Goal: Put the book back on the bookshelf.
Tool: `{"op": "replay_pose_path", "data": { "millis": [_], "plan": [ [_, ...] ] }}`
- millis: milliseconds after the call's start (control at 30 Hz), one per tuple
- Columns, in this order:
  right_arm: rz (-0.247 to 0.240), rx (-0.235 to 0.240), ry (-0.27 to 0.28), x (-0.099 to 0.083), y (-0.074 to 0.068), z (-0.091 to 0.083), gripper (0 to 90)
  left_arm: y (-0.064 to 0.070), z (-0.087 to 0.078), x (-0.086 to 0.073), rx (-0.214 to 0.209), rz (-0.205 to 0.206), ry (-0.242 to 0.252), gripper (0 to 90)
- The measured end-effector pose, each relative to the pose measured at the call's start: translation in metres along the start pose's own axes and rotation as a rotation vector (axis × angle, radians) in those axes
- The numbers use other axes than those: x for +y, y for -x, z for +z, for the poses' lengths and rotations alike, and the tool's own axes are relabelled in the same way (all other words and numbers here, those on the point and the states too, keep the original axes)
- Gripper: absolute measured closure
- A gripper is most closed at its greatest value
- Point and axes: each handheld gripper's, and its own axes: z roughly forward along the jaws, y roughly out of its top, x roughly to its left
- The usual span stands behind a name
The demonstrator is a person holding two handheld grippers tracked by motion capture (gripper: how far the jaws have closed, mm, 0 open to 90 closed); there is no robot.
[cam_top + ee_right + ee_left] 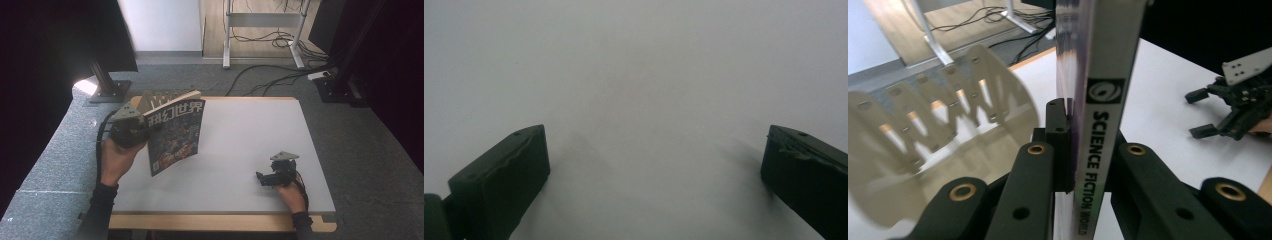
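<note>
A magazine [175, 135] with a dark illustrated cover and large Chinese title stands upright above the table's left part. My left gripper [147, 131] is shut on its spine edge. In the left gripper view the spine [1105, 55] reads "SCIENCE FICTION WORLD" and sits clamped in my left gripper [1085, 125]. A beige slotted rack [156, 99] stands just behind the magazine, at the table's far left; it fans out to the left of the spine [948, 100]. My right gripper [261, 179] rests open near the front right, with bare table inside my right gripper [654, 145].
The white table [250, 135] has a wooden rim. A black stand base [107, 87] sits on the carpet off the far left corner. Cables [280, 75] and a desk frame [260, 20] lie beyond the far edge. The right gripper [1198, 114] appears at the right of the left gripper view.
</note>
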Motion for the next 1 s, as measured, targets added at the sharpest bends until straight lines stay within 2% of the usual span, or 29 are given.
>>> {"op": "replay_pose_path", "data": {
  "millis": [400,667,833,1000],
  "plan": [
    [-0.001,-0.001,0.003,0.000,0.000,0.000,0.0,-0.028,-0.035,-0.015,0.092,-0.062,0.003,82.7],
    [-0.001,0.000,0.005,-0.001,0.000,0.000,0.0,-0.054,-0.053,-0.023,0.185,-0.116,0.013,82.7],
    [0.000,-0.001,0.004,-0.001,0.000,0.000,0.0,-0.069,-0.058,-0.024,0.234,-0.151,0.021,82.7],
    [0.000,-0.001,0.005,-0.001,0.000,0.000,0.0,-0.079,-0.051,-0.022,0.259,-0.176,0.019,82.7]
  ]
}}
